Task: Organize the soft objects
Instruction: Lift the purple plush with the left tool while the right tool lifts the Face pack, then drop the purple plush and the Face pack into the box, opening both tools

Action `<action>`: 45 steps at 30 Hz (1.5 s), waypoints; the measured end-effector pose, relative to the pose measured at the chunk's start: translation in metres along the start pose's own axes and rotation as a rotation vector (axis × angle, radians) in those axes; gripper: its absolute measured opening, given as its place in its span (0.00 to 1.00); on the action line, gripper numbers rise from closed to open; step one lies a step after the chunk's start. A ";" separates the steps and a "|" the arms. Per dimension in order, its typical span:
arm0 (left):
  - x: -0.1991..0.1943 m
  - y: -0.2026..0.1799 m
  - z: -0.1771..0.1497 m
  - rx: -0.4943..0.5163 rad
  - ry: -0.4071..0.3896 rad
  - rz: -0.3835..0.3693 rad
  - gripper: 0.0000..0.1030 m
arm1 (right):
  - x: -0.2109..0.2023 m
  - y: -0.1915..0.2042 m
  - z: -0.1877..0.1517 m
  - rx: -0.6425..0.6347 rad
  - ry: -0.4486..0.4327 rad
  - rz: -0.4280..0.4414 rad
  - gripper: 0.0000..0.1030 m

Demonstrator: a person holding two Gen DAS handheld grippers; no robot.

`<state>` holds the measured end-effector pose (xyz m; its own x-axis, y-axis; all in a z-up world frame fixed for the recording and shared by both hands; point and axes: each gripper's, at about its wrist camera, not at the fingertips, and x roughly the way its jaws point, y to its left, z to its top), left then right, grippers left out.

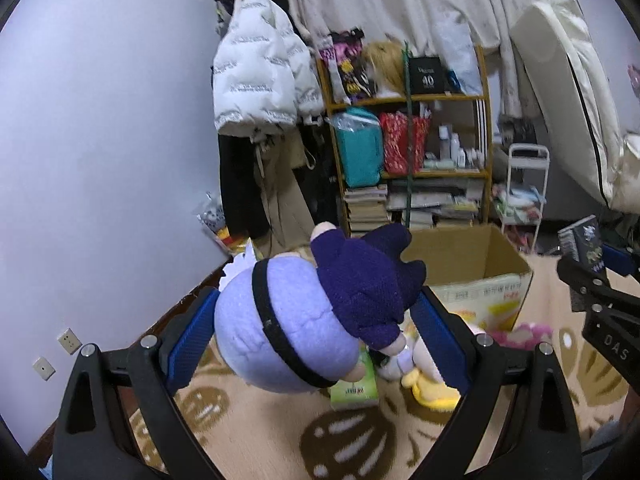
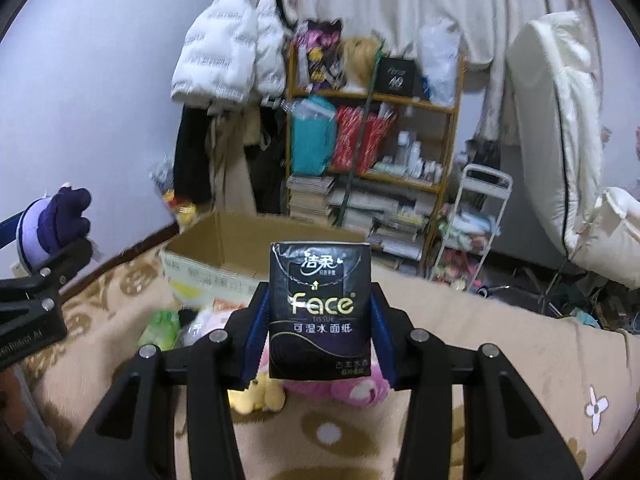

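My left gripper point(image 1: 316, 316) is shut on a plush doll point(image 1: 288, 320) with a lilac head, a black band and a dark purple body, held above the bed. My right gripper point(image 2: 320, 308) is shut on a black tissue pack point(image 2: 320, 308) marked "face", held upright. An open cardboard box point(image 1: 472, 268) stands on the blanket ahead; it also shows in the right wrist view point(image 2: 224, 248). The right gripper with the pack shows at the right edge of the left wrist view point(image 1: 584, 248). The doll shows at the left of the right wrist view point(image 2: 52, 228).
On the beige patterned blanket point(image 2: 480, 344) lie a green tissue pack point(image 1: 354, 392), a yellow plush point(image 2: 256, 396) and a pink plush point(image 2: 352, 390). Behind stand a cluttered shelf point(image 2: 372, 140), hanging coats point(image 2: 228, 52), a white cart point(image 2: 472, 220) and a leaning mattress point(image 2: 560, 120).
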<state>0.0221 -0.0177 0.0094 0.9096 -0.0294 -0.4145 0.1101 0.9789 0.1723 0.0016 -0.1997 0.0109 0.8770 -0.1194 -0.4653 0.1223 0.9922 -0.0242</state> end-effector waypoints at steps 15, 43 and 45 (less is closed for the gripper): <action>0.017 0.011 0.047 0.034 -0.142 -0.015 0.91 | 0.003 -0.035 0.037 0.094 -0.103 0.016 0.48; 0.117 -0.040 0.062 0.050 -0.044 -0.113 0.91 | 0.104 -0.026 0.044 0.192 -0.068 0.053 0.48; 0.122 -0.044 0.056 0.062 -0.025 -0.127 0.92 | 0.109 -0.026 0.038 0.195 -0.051 0.066 0.48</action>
<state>0.1512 -0.0760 0.0015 0.8964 -0.1576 -0.4143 0.2487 0.9525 0.1756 0.1117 -0.2403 -0.0051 0.9079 -0.0612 -0.4148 0.1472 0.9728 0.1787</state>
